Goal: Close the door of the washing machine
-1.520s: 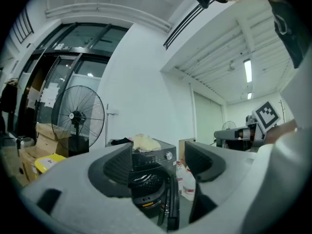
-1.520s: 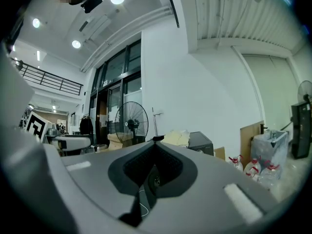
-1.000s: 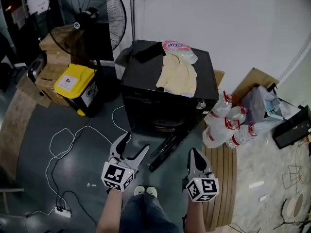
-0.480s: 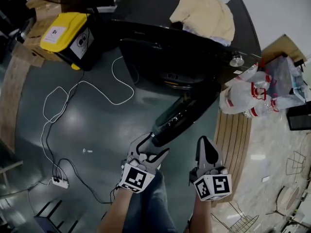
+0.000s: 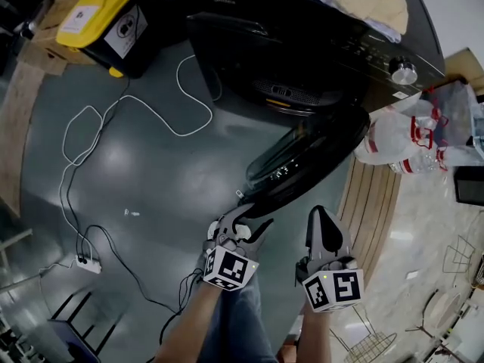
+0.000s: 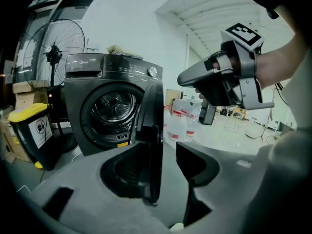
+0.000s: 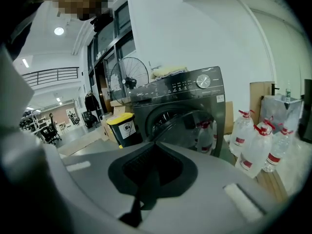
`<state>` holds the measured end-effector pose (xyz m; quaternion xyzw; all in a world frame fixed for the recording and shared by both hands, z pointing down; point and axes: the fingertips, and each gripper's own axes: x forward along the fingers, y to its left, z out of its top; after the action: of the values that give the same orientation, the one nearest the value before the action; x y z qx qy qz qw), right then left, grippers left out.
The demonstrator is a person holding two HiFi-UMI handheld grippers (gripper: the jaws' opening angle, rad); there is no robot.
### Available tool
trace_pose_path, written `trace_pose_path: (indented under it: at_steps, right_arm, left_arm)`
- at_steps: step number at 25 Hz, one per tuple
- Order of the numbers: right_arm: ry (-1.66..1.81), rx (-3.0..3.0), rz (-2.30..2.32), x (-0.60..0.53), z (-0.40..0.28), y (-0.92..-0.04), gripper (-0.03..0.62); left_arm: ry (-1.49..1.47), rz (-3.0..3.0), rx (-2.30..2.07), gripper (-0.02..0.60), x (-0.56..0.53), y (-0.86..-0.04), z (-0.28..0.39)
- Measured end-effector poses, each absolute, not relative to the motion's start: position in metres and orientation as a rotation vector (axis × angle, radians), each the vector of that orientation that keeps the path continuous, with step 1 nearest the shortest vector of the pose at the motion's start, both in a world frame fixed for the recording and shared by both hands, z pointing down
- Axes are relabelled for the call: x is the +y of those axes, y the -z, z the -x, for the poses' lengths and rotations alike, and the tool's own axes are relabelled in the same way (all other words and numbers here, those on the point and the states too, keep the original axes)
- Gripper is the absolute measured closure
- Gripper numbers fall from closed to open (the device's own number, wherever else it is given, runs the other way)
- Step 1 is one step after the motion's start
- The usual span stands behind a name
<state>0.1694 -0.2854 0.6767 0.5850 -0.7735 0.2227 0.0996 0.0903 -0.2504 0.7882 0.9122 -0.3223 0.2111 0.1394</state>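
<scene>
The dark washing machine (image 5: 302,44) stands at the top of the head view with its round door (image 5: 302,165) swung open toward me. My left gripper (image 5: 243,229) is at the door's free edge. In the left gripper view that door edge (image 6: 153,130) stands between the jaws of my left gripper (image 6: 161,172), which are closing. It lies against the left pad, with a gap to the right pad. My right gripper (image 5: 327,229) hangs shut and empty to the right of the door, and its jaws meet in the right gripper view (image 7: 153,172). The drum (image 6: 112,106) is open.
A yellow-lidded bin (image 5: 106,21) stands left of the machine. A white cable (image 5: 136,119) runs over the floor to a power strip (image 5: 87,263). Water bottles (image 5: 408,138) lie to the right by a wooden board (image 5: 370,203). Cloth (image 5: 370,2) lies on the machine's top.
Both grippers have come down toward the floor. The left one has reached the door's free edge and its jaws have narrowed around it. The right one stays shut.
</scene>
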Motion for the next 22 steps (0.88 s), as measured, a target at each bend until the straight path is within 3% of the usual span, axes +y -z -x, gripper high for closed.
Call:
trace_pose_path:
  at_steps: [4,6,22]
  right_arm:
    - [-0.653,-2.296,-1.705,-0.295,-0.163,-0.677,0.582]
    - [-0.655,-2.298,-1.698,-0.300,-0.161,-0.677,0.581]
    - [-0.676,-2.342,-1.672,-0.375,-0.136,-0.662,0.581]
  left_arm:
    - [-0.651,-2.648,-0.927,0.481,-0.257,-0.792,-0.089]
    - [-0.677,-2.660,-0.903,0.508,-0.257,-0.792,-0.090]
    - [-0.885,-2.701,-0.781,0.506,-0.358,-0.792,-0.023]
